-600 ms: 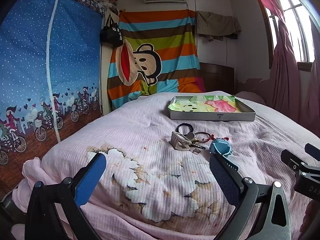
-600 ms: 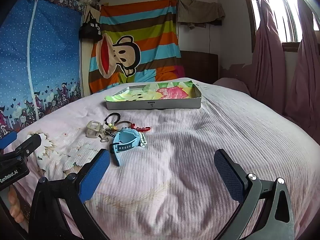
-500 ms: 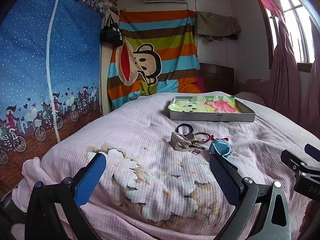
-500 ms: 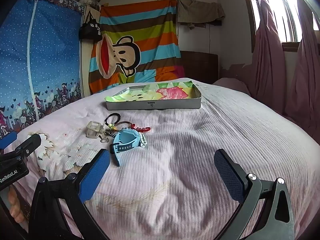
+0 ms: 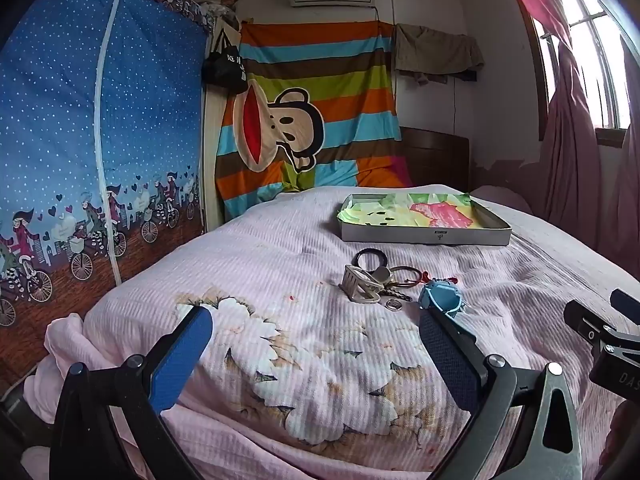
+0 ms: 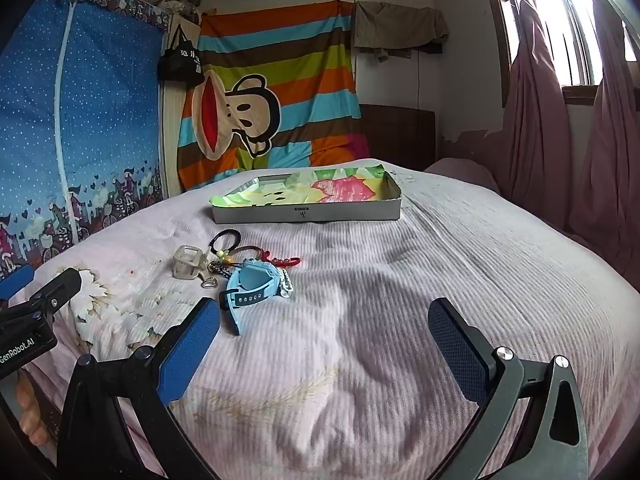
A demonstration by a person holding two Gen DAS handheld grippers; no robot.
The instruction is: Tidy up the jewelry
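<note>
A small pile of jewelry lies on the pink bedspread: a light blue watch, a clear hair claw clip, a black hair tie, a brown bangle, a red cord and a small ring. A shallow grey tray with a colourful lining sits behind the pile. My left gripper is open and empty, short of the pile. My right gripper is open and empty, to the right of the watch.
The bed fills the foreground. A blue fabric wardrobe stands on the left. A striped monkey cloth hangs on the far wall. Pink curtains and a window are on the right.
</note>
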